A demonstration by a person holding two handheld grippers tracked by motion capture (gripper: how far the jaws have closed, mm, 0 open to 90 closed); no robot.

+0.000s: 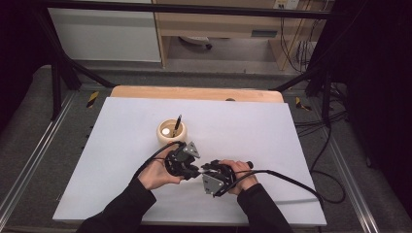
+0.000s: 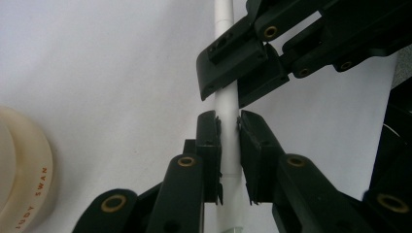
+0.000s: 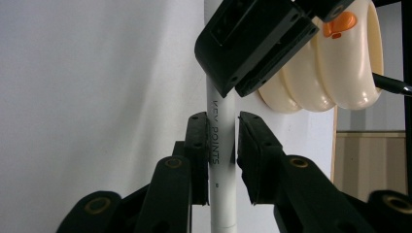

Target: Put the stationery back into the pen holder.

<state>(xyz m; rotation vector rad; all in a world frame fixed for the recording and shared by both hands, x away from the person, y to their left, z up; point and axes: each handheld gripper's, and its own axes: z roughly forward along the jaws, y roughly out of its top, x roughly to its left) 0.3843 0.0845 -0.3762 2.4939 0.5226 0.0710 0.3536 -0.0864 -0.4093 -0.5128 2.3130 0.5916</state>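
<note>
A white pen [image 2: 228,102] with black print on its barrel [image 3: 221,145] is held between both grippers, low over the white table. My left gripper [image 2: 228,119] is shut on one stretch of it. My right gripper [image 3: 222,119] is shut on the stretch beside that, and its jaws meet the left ones nearly tip to tip. In the high view the left gripper [image 1: 191,171] and the right gripper [image 1: 205,171] face each other near the table's front middle, each in a hand.
A cream ribbed round holder [image 1: 171,131] stands just behind the grippers with a black pen [image 1: 177,124] leaning in it. The same holder [image 3: 330,63] carries a small orange mark and sits close to the jaws. The white table top [image 1: 252,131] spreads around, with its wooden edge [image 1: 194,92] at the back.
</note>
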